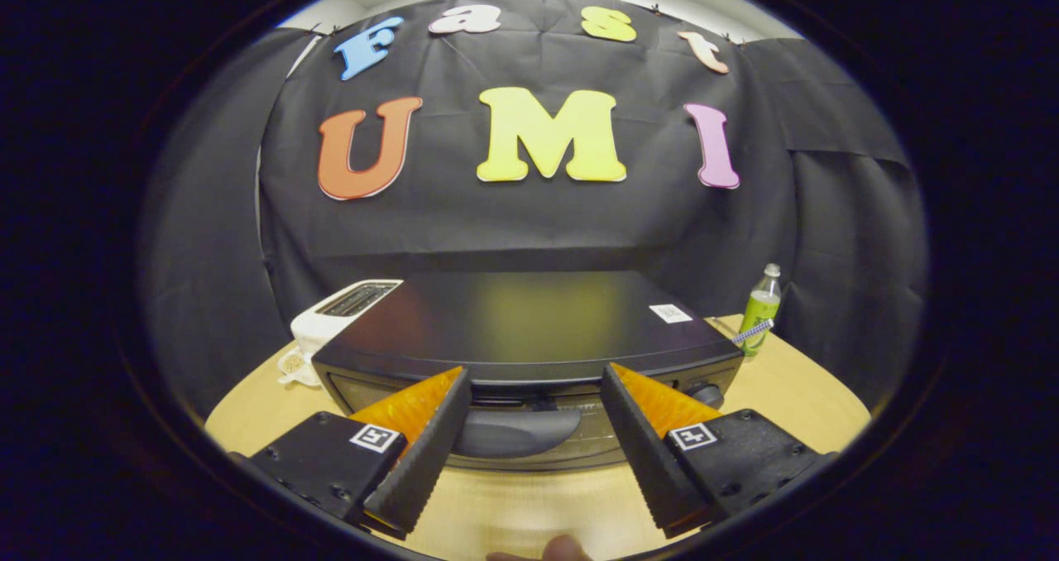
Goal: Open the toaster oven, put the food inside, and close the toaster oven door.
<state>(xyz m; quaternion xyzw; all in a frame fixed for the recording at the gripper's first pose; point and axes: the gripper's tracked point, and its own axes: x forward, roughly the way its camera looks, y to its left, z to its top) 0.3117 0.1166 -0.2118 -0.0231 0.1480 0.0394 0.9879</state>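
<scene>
The oven (529,329) sat on the table (794,395), right in front of the gripper (536,383). Its door was shut. The handle (513,431) was a dark bar on the front of the door, near the top. It ran sideways, from one finger toward the other. It lay just ahead of the 2 fingers (430,437) and in the gap between them, a bit closer to the left one. The jaws were wide apart and held nothing. They did not touch the oven yet. To open the door, I think the gripper had to go forward and a little down, so the fingers could catch the bar and pull it out and down. Since the bar ran sideways and the fingers stood side by side, they might have to turn or hook over it. A knob (706,393) was on the right side of the front. A white toaster (335,313) stood to the left of the oven, and a green bottle (761,309) stood to the right. I could not see any food. The first step was not done.
</scene>
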